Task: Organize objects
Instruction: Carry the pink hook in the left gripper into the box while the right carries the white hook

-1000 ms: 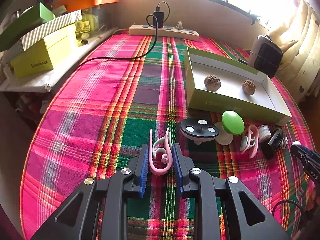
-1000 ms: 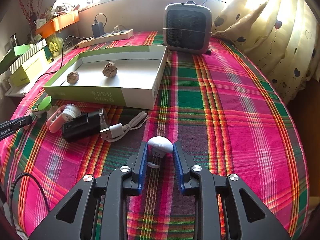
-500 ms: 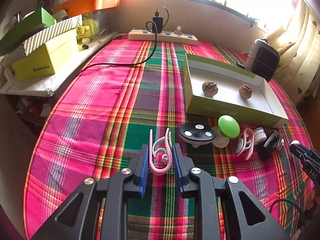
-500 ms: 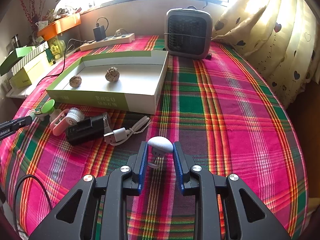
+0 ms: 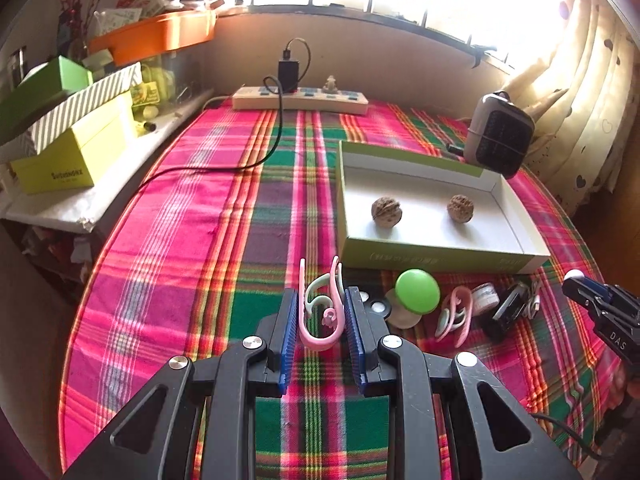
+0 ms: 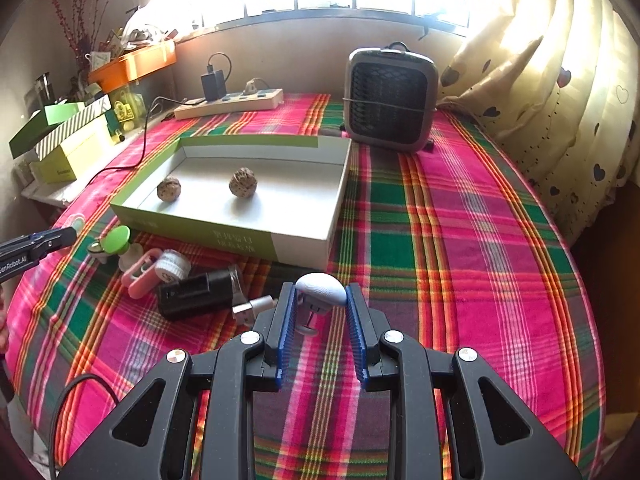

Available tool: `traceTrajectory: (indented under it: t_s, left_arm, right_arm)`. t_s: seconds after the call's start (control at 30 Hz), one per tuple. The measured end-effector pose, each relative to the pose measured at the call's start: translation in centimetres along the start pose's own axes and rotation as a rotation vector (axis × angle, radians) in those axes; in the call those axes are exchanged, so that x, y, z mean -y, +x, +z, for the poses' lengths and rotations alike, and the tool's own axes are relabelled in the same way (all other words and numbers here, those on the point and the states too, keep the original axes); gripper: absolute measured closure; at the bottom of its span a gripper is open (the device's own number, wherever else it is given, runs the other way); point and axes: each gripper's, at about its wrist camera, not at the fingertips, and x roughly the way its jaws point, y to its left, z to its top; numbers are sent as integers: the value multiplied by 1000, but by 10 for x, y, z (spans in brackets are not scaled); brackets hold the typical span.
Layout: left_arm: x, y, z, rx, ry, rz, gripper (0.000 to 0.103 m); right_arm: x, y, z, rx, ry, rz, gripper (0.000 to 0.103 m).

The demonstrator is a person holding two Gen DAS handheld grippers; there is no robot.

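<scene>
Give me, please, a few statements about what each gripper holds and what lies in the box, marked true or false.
1. The left gripper holds a pink clip. True.
2. The right gripper is open and empty. False: it is shut on a white knob.
3. Two walnuts, and, lie in the box. True.
4. The heater stands inside the box. False: it stands on the cloth behind the box.
5. The green knob lies in the box. False: it lies on the cloth in front of it.
</scene>
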Motion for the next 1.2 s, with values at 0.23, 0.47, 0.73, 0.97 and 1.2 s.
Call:
traceTrajectory:
  t_s: [0.23,0.47,0.73,0.97,1.2]
  left_arm:
    - [16,4,22,28,43,-51,82]
    - [38,20,47,30,73,-116,82]
    - [61,50,70,-4,117,-171,82]
    - [80,79,88,-19,158,-176,81]
    - [93,109,99,-67,200,-172,81]
  right_arm:
    - [-6,3,21,21,-24,45,77]
    - [-12,16,42,21,-45,72,77]
    - [-16,37,68,14,-67,80,77]
    - [-15,64,90,-10,-79,76,77]
    - [-14,94,105,-54,-81,79,77]
